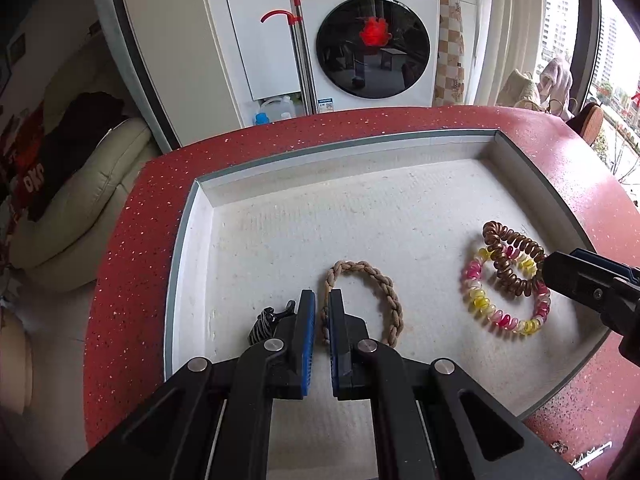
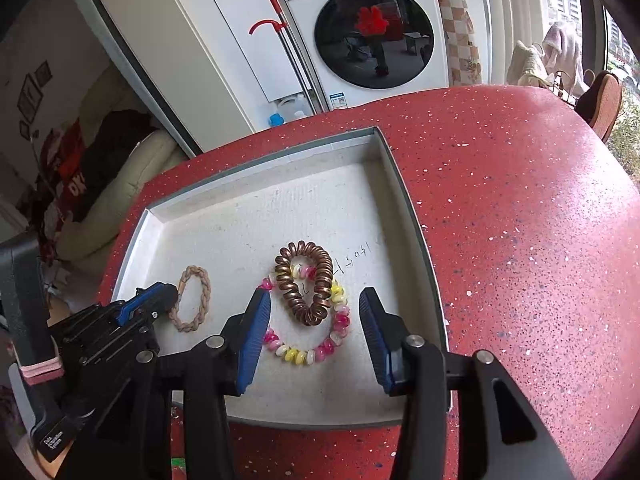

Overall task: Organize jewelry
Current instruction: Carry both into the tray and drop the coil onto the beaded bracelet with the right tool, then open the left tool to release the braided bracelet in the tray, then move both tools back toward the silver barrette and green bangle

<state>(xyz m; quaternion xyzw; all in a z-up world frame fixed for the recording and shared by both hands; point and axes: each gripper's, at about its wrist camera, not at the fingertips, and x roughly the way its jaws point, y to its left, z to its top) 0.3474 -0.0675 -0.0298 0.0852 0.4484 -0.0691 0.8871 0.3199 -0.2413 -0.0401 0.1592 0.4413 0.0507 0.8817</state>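
The bronze coil tie [image 2: 306, 282] lies on the pink-and-yellow coil tie [image 2: 316, 332], near the tray's [image 2: 416, 240] right wall, directly ahead of the right gripper [image 2: 314, 344], whose jaws stand half-spread with nothing between the pads. Over by the near-left corner, the left gripper [image 1: 322, 312] is nipped nearly shut on the braided tan loop [image 1: 384, 300]. Right hand's nearer the coils, I'd say.

Tray [image 2: 404, 204] on table [image 2: 520, 200], braided band [image 2: 192, 300] left of coil ties [image 2: 308, 292]
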